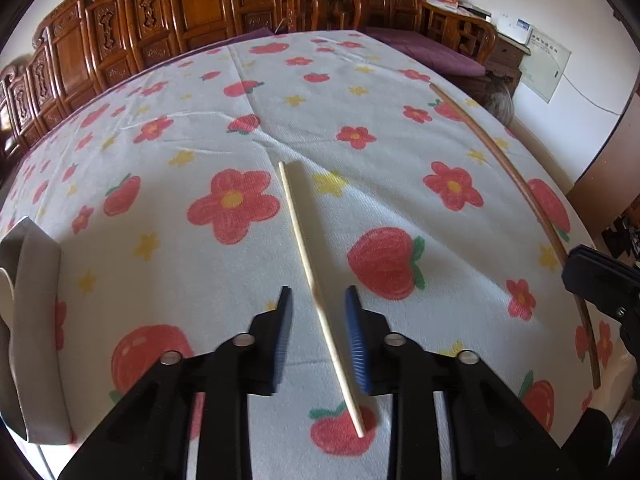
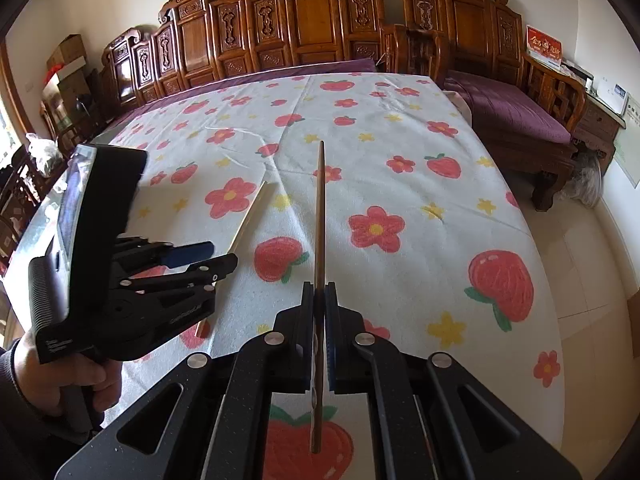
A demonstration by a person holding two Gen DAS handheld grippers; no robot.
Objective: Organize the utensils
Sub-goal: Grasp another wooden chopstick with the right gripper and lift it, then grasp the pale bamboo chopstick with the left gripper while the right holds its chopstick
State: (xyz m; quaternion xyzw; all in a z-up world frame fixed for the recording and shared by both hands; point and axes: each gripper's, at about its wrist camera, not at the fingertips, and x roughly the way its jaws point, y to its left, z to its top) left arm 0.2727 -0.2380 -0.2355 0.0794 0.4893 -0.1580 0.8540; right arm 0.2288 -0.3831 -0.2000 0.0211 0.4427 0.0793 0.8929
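A pale wooden chopstick (image 1: 304, 248) lies on the flower-and-strawberry tablecloth (image 1: 224, 128). It runs between the jaws of my left gripper (image 1: 318, 292), which stands open with a gap on both sides of the stick. My right gripper (image 2: 320, 286) is shut on a dark brown chopstick (image 2: 320, 208) and holds it just above the cloth, pointing away from me. The right wrist view shows the left gripper (image 2: 222, 254) at the left, over the pale chopstick (image 2: 252, 216). In the left wrist view the brown chopstick (image 1: 520, 184) crosses the right side, where part of the right gripper (image 1: 592, 272) shows.
A grey container-like object (image 1: 36, 320) stands at the table's left edge. Carved wooden chairs (image 2: 312, 28) line the far side, and a bench with a purple cushion (image 2: 508, 112) stands to the right. A person's hand (image 2: 60, 372) grips the left gripper's handle.
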